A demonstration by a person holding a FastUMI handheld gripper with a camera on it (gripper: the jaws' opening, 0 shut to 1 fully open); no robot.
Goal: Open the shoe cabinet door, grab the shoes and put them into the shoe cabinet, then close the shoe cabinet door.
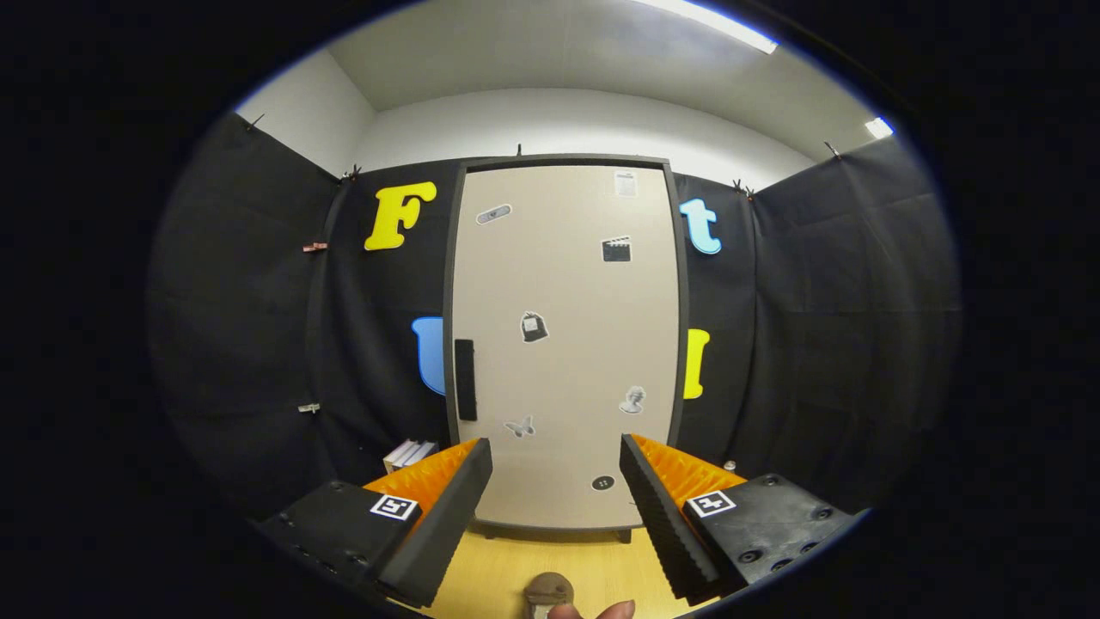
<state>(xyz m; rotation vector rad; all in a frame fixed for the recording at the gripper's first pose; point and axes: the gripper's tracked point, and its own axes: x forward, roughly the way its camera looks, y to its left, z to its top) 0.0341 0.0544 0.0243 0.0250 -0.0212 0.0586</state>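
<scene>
Gripper [557, 481]: fingers spread apart, holding nothing. Shoe cabinet door [563, 344]: closed, upright, well beyond the fingers at 12 o'clock. Door handle [465, 379]: vertical bar, long axis upright, lay at 11 o'clock, nearer the left finger.

Shoe cabinet [563, 344] upright on the floor [507, 572], door shut, beyond the spread fingers [481, 464] and centred between them. Handle [465, 379] on door's left edge. Booth wall behind it. Books [411, 452] left of cabinet base.
</scene>
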